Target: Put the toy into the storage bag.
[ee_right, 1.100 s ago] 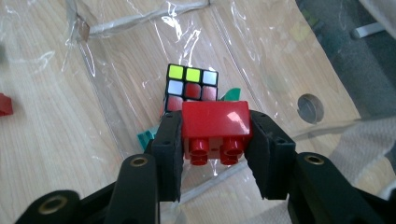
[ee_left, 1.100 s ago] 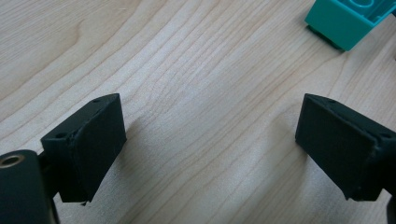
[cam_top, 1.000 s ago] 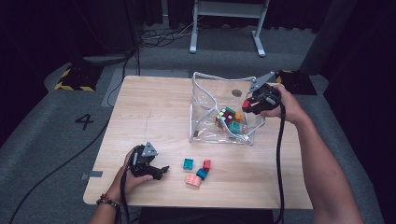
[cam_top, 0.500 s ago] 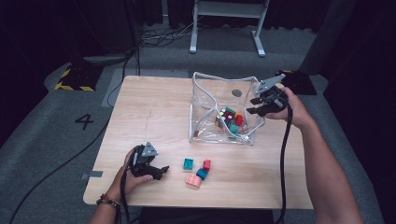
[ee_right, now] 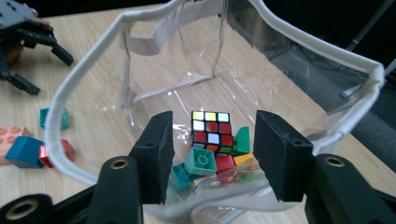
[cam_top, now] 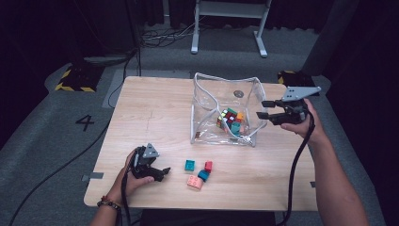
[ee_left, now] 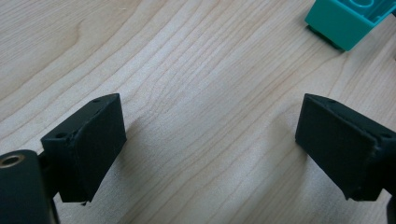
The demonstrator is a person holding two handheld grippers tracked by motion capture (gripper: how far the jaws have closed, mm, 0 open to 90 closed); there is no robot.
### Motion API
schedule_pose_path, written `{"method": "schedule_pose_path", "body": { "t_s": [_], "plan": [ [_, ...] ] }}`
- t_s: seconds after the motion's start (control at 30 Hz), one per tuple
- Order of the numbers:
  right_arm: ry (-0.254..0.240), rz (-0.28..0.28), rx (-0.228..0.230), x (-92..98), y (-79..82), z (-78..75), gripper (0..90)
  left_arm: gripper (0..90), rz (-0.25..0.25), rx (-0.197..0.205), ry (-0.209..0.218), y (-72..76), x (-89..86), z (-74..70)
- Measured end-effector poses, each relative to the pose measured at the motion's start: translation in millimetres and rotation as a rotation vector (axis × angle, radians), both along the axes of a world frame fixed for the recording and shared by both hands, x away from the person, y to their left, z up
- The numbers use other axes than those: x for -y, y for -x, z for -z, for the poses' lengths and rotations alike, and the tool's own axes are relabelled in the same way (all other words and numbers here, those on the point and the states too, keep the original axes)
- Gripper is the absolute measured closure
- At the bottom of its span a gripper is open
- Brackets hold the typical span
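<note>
Right gripper [cam_top: 263,109] hangs just beside the clear plastic pouch [cam_top: 201,109], over its right rim; I see its jaws part-open, just now widening, with nothing between them. Inside the pouch lie a Rubik's cube [ee_right: 211,130] and several toy bricks [ee_right: 201,161]. Left gripper [ee_left: 210,140] rests wide open on the table [cam_top: 150,108], near a teal brick [cam_top: 189,165].

A pale wooden worktop [cam_top: 155,117] stands on grey carpet [cam_top: 47,141] marked with a black "4" [cam_top: 86,122]. Behind it — a white metal frame [cam_top: 229,19], loose black cables [cam_top: 155,37] and a yellow-and-black striped plate [cam_top: 75,77] — all against darkness.
</note>
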State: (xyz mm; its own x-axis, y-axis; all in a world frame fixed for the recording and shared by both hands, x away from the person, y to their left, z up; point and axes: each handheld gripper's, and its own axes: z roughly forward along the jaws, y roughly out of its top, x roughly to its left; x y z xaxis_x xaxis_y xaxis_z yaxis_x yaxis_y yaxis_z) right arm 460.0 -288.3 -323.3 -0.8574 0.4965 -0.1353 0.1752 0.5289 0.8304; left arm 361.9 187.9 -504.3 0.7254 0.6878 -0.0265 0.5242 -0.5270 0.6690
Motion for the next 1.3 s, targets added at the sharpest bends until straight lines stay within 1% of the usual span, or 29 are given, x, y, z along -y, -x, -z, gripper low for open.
{"method": "schedule_pose_path", "body": {
  "t_s": [0.03,0.07,0.2,0.33,0.4,0.43,0.57,0.67,0.73,0.8,0.83,1.03,1.13,1.23,1.3],
  "plan": [
    [-0.019,0.002,0.003,2.5,5.4,0.6,48.0,8.7,0.0,0.0,0.0,0.0,0.0,0.0],
    [-0.037,-0.008,0.014,5.7,11.7,1.2,48.0,8.7,0.0,0.0,0.0,0.0,0.0,0.0],
    [-0.071,-0.026,0.032,10.4,32.9,5.4,48.3,8.7,0.001,0.003,-0.002,-0.1,-0.1,-0.1],
    [-0.075,-0.062,0.04,8.0,53.4,16.8,48.4,8.6,0.0,0.0,-0.001,0.0,0.0,0.0],
    [-0.08,-0.08,0.037,5.9,60.7,22.4,48.4,8.7,0.0,0.0,-0.001,0.0,0.0,0.0],
    [-0.091,-0.098,0.027,4.4,63.9,26.2,48.5,8.7,0.0,0.0,0.0,0.0,0.0,0.0],
    [-0.067,-0.121,0.013,-5.0,74.7,40.4,48.3,8.7,0.0,0.0,0.0,0.0,0.0,0.0],
    [-0.078,-0.149,-0.014,-10.6,80.6,49.5,47.8,8.6,0.0,0.0,0.0,0.0,0.0,0.0],
    [-0.074,-0.159,-0.021,-15.2,84.7,56.0,47.5,8.7,0.0,0.0,0.0,0.0,0.0,0.0],
    [-0.071,-0.179,-0.04,-21.3,88.7,63.0,47.3,8.7,0.0,0.0,0.0,0.0,0.0,0.0],
    [-0.057,-0.189,-0.042,-24.8,90.3,66.7,46.9,8.7,0.0,0.0,0.0,0.0,0.0,0.0],
    [-0.011,-0.256,-0.096,-51.7,97.3,92.8,46.1,8.7,0.001,0.0,0.0,0.0,0.0,0.0],
    [-0.008,-0.278,-0.126,-67.1,100.1,106.6,45.9,8.7,0.0,0.0,0.0,0.0,0.0,0.0],
    [0.037,-0.291,-0.128,-83.1,100.3,118.2,44.8,8.6,0.0,0.0,0.0,0.0,0.0,0.0],
    [0.048,-0.302,-0.139,-93.7,99.2,124.5,44.4,8.7,0.0,0.0,0.0,0.0,0.0,0.0]
  ]
}}
